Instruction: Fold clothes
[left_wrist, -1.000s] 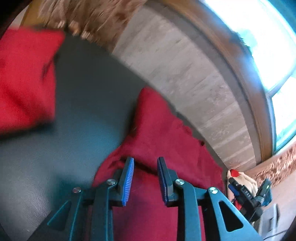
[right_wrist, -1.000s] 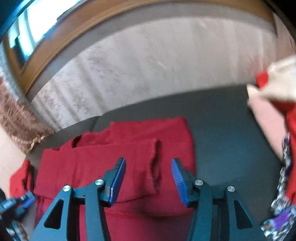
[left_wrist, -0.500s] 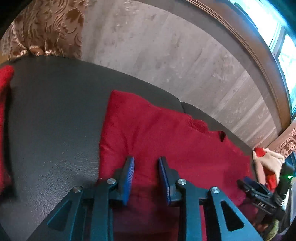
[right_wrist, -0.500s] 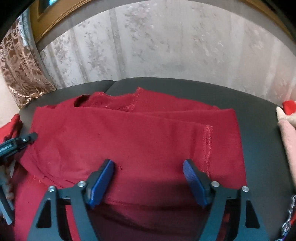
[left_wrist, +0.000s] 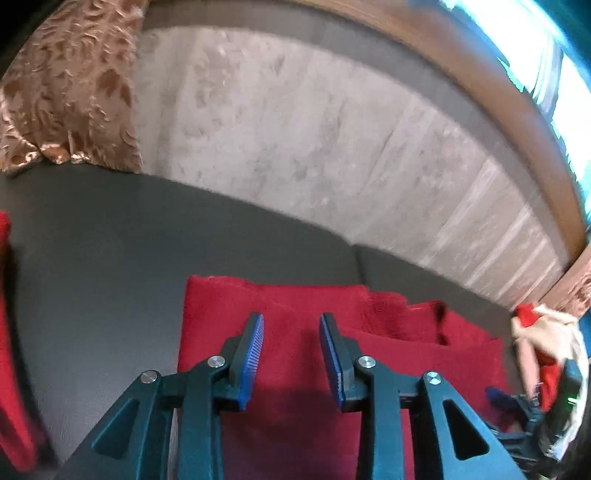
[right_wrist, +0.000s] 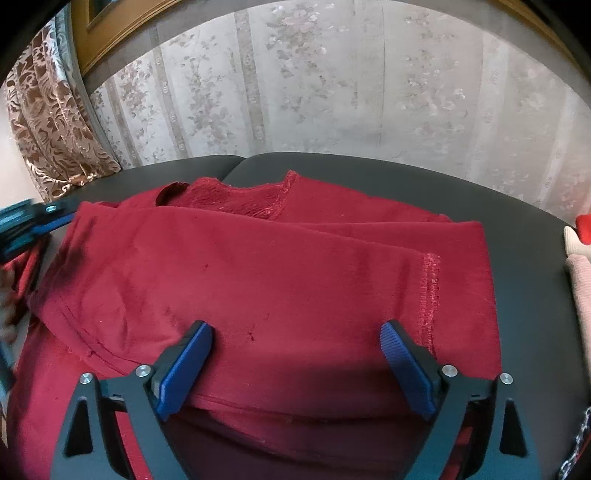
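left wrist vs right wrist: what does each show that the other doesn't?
Only the left wrist view: bright window glass, another red cloth at the left edge, and the left tool, narrowly open. Only the right wrist view: a stitched hem and the right tool, wide open. Both: the red garment, the dark surface and the patterned curtain.

My left gripper (left_wrist: 291, 352): dark teal frame, ribbed blue pads, silver rivets. My right gripper (right_wrist: 295, 363): same dark frame, blue pads. Garment (right_wrist: 280, 280) under both: deep red, plain, paler pinkish stitching along hem. Sofa surface (left_wrist: 110, 251): dark grey, matte. Wallpaper (right_wrist: 332, 92): pale beige-grey, vertical stripes with faded floral motif. Curtain (right_wrist: 51, 125): brown and gold leaf brocade. Window frame (left_wrist: 498, 96): warm brown wood. Cloth pile at my right (right_wrist: 581, 269): cream and pale pink, red patch on top.
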